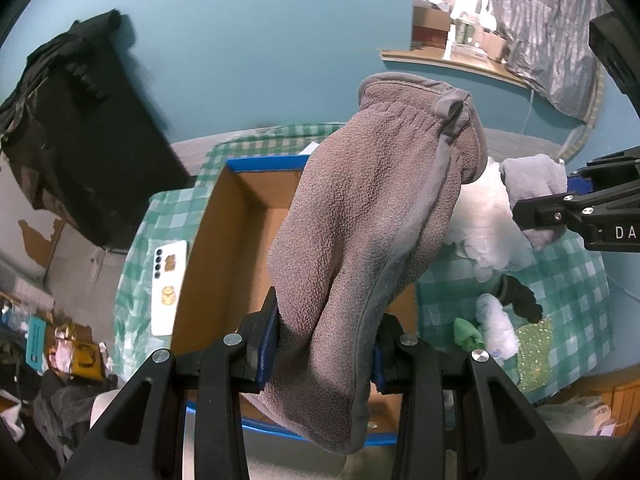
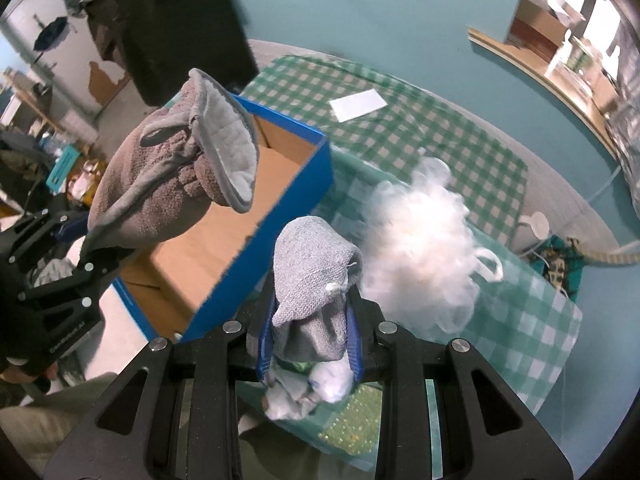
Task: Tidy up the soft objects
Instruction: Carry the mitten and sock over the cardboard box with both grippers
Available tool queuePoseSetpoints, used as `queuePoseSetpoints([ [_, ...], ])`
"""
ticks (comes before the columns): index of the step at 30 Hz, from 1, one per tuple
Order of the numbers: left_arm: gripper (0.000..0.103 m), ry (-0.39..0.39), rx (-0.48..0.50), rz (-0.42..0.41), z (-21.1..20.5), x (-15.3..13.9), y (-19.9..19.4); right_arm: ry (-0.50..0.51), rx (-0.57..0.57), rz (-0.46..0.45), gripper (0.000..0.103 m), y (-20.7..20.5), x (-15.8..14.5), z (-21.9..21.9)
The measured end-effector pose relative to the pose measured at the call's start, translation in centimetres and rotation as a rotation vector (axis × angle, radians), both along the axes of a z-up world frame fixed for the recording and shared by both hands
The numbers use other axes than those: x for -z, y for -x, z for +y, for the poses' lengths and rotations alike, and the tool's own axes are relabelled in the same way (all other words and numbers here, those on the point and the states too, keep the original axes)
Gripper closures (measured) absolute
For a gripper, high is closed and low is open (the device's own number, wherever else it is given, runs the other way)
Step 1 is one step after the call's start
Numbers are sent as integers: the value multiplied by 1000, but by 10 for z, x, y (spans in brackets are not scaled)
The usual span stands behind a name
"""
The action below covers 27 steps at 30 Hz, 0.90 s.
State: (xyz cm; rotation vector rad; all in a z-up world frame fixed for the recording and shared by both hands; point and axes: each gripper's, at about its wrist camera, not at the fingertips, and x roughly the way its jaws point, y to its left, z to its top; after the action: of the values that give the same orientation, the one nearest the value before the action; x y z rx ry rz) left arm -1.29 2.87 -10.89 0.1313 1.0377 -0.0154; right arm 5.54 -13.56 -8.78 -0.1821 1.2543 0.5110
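My left gripper point(image 1: 324, 344) is shut on a brown-grey fleece glove point(image 1: 372, 220), which stands up from the blue pads with its cuff on top. It hangs over an open cardboard box with blue outer walls point(image 1: 224, 248). In the right wrist view the same glove point(image 2: 160, 184) and left gripper point(image 2: 84, 248) are over the box point(image 2: 260, 248). My right gripper point(image 2: 310, 336) is shut on a light grey knitted cloth point(image 2: 316, 264), just right of the box's near corner. From the left wrist view the right gripper point(image 1: 548, 200) and its cloth point(image 1: 528, 180) show at the right edge.
A green checked tablecloth point(image 2: 400, 132) covers the table. A white fluffy puff point(image 2: 420, 248) lies right of the box. Small soft items lie nearby: a black one point(image 1: 520, 300), a green one point(image 1: 466, 334), a white one point(image 1: 496, 328). A white phone point(image 1: 170, 284) lies left of the box, a white card point(image 2: 358, 105) beyond it.
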Motion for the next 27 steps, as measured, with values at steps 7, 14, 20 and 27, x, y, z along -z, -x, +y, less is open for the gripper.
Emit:
queuePoseSetpoints([
  [7, 65, 9, -68, 9, 24, 3, -2, -2, -66, 0, 75, -10, 2, 32],
  [14, 65, 14, -118, 23, 44, 7, -4, -7, -114, 8, 75, -17, 6, 61],
  [20, 65, 14, -145, 39, 57, 14, -5, 1, -152, 24, 75, -20, 13, 81],
  [27, 65, 20, -174, 66, 69, 25, -5, 9, -176, 54, 75, -25, 23, 101],
])
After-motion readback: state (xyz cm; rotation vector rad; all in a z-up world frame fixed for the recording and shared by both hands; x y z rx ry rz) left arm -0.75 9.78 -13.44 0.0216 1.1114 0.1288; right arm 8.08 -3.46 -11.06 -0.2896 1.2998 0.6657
